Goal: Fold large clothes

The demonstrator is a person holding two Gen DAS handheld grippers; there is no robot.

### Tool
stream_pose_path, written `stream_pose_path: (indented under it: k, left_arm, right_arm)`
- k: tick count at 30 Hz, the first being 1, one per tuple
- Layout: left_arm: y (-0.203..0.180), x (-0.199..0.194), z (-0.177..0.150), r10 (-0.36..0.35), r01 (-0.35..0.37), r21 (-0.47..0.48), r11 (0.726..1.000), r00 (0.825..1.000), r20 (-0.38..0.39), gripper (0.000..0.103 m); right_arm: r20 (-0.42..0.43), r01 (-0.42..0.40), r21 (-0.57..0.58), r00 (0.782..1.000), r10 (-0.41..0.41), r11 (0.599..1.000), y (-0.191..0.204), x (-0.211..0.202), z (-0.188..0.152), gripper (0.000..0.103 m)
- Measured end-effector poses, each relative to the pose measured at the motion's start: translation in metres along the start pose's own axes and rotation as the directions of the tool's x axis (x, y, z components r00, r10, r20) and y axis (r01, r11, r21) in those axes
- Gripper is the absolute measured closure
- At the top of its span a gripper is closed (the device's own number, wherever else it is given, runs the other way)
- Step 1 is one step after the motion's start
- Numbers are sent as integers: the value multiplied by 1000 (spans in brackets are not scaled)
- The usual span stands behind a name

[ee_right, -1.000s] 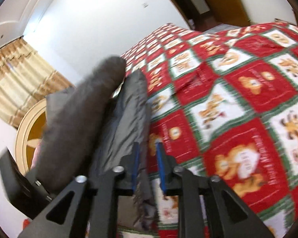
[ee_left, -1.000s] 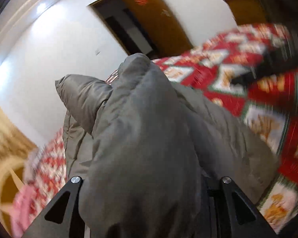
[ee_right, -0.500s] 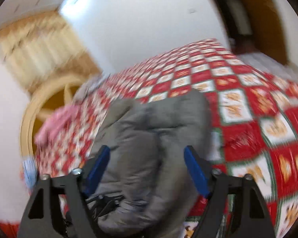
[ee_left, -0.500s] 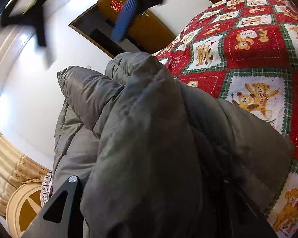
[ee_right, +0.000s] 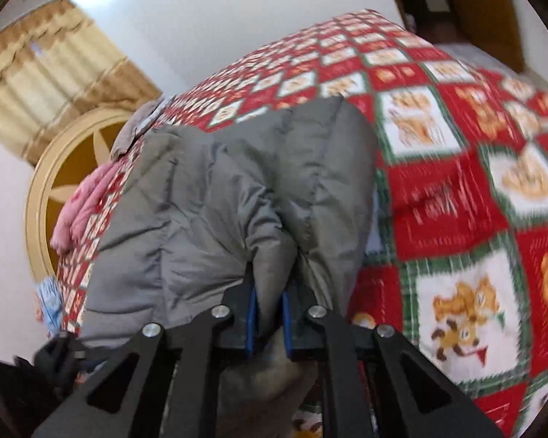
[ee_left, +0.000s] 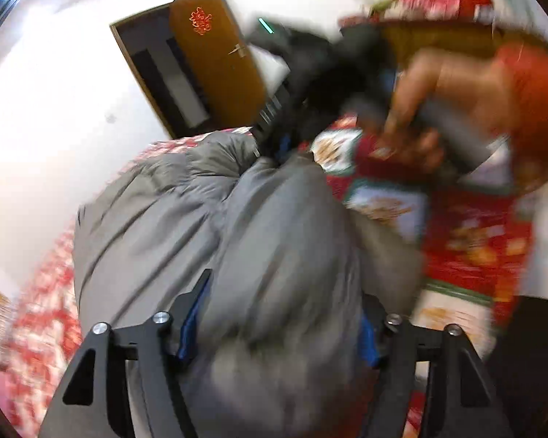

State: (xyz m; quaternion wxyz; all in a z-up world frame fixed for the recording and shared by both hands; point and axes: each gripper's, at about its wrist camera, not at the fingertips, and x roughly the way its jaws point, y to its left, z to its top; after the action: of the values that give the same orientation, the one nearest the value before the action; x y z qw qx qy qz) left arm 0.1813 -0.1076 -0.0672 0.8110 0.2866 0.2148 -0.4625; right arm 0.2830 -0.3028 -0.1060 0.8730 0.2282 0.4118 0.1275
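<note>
Folding grey puffer jacket on quilted bed

Gripped by the right gripper (ee_right: pixel 268 310) is a fold of the grey puffer jacket (ee_right: pixel 215 197); its blue-padded fingers (ee_right: pixel 251 314) are seen pinched on the fabric with only a narrow gap between them. The left gripper (ee_left: pixel 277 325) is seen spread wide, a thick bunch of the jacket (ee_left: pixel 274 255) bulging between the blue pads; whether the fabric is actually clamped cannot be told, since the view is blurred. The jacket is bunched up on the red and white teddy-bear quilt (ee_right: pixel 456 189), toward the left side of the bed. In the left wrist view the right hand (ee_left: pixel 438 102) with a red sleeve is seen at far right, wrapped around the gripper handle. A brown door (ee_left: pixel 215 54) is seen far behind. Beige curtains (ee_right: pixel 47 84) and a pink cloth (ee_right: pixel 87 204) are seen at far left.
</note>
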Motion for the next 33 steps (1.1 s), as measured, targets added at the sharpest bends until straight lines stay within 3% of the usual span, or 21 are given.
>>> stream_pose_path:
  k: [2,5,6,8,10,12,14,16,20,23,27,30,32,33]
  left_arm:
    - [22,-25,-5,-113,117,-92,989,993,46,31]
    - [71,-53,-3,-162,198,-279,940,976,147,29]
    - [84,-58,-1,-145,195,-331,923,975,168,26]
    - [126,-56,6,-64,146,-499,854,982,176,18]
    - [162,-30,19,-9,75,-634,770,994,107,18]
    - [180,5,32,-1,16,-693,721,1000,22,18]
    - [180,40,44,1,-33,-693,720,999,-47,18]
    - [165,56,44,36,-85,-663,744,996,-88,18]
    - [152,89,36,115,-215,-592,777,973,-201,16]
    - [147,106,26,157,-247,-579,777,967,-201,11]
    - [149,113,15,156,-237,-594,769,970,-185,10]
    - [147,109,13,166,-241,-585,775,970,-180,10]
    - [146,108,13,178,-251,-575,779,967,-181,10]
    - [146,108,13,184,-257,-568,781,966,-184,10]
  right_arm:
    - [19,-21,46,1000,20,999,-5,0,-5,91]
    - [60,-40,98,998,34,994,-9,2,-18,91]
    - [69,-43,100,997,36,994,-9,2,-20,91]
    - [83,-53,114,996,44,992,-10,2,-24,91]
    - [94,-63,140,994,50,988,-14,1,-26,91]
    - [115,-63,170,992,44,983,-14,0,-32,91]
    - [138,-54,185,990,29,981,-12,-1,-39,91]
    - [157,-48,199,987,16,979,-9,-3,-47,92]
    - [175,-35,188,985,2,982,-7,-3,-53,92]
    - [169,-27,179,986,-4,983,-4,-1,-50,92]
    - [146,-10,160,989,-13,987,-3,-4,-46,90]
    - [112,70,92,990,-80,993,12,-19,-30,75]
    - [151,148,31,977,-151,989,21,-38,-17,55]
    - [176,176,5,969,-174,984,27,-44,-10,37]
